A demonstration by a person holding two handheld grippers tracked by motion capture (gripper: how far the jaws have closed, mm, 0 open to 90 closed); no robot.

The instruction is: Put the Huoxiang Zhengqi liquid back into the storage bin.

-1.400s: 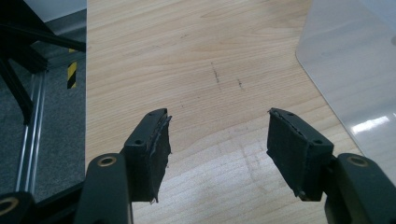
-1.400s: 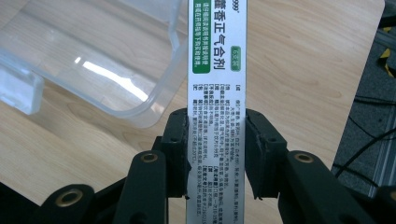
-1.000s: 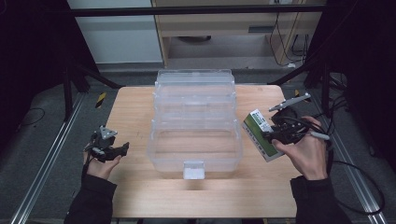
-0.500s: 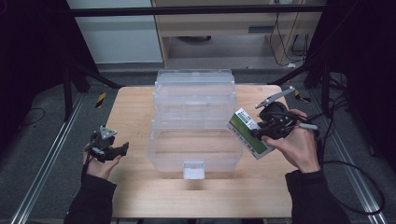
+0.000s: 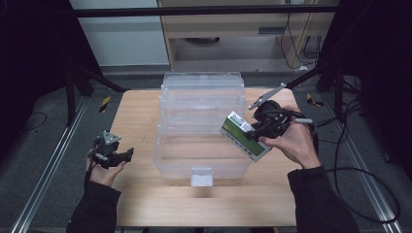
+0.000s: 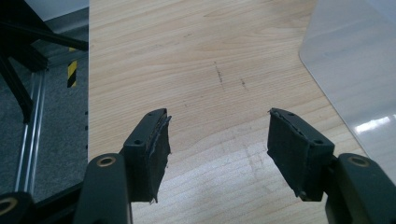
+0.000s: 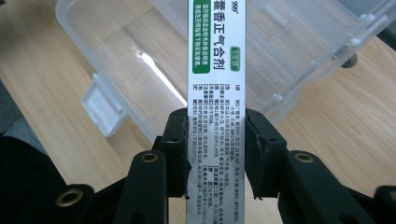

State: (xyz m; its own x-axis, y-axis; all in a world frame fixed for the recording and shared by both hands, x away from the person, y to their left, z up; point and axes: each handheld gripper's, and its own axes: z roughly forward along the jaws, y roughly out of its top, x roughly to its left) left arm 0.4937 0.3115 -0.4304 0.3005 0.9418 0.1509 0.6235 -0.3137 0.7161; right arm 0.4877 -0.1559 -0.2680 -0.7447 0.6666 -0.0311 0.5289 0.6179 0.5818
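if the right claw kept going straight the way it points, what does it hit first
Probably the clear plastic bin. The right claw is shut on a white and green box that sticks out ahead of it over the bin's open compartment, so the box would likely meet the bin first; depth is hard to judge.

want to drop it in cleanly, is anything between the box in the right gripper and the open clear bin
Nothing visible. The right gripper holds the medicine box over the right rim of the clear bin, whose lid is swung back. The compartment beneath looks empty.
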